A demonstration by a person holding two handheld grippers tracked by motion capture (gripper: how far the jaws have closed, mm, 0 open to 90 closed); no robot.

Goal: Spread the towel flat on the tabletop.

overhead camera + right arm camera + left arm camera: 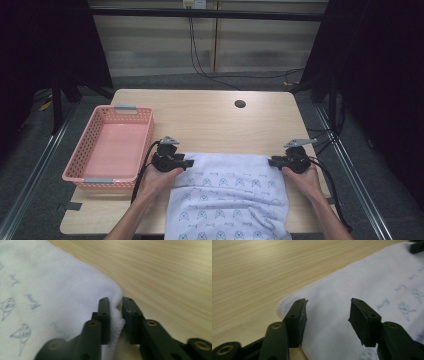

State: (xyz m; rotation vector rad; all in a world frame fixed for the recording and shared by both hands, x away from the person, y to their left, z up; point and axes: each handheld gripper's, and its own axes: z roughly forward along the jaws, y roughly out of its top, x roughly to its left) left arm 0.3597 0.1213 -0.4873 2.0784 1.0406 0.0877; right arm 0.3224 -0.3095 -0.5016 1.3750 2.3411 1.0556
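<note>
A white cloth (pixel 230 195) printed with small grey-blue figures lies flat on the wooden table (pixel 210 115) and hangs over its near edge. My left gripper (pixel 189 163) sits at the cloth's far left corner. In the left gripper view my left gripper (pixel 328 308) is open, its jaws wide apart over the cloth's corner (pixel 337 302) and nothing pinched. My right gripper (pixel 271 161) is at the far right corner. In the right gripper view my right gripper (pixel 115 301) is shut on the hem of the cloth (pixel 62 290).
A pink plastic basket (pixel 92 175) stands at the table's left side, close to my left hand. A round cable hole (pixel 240 104) is in the far part of the tabletop. Dark cables (pixel 200 55) run across the floor behind the table.
</note>
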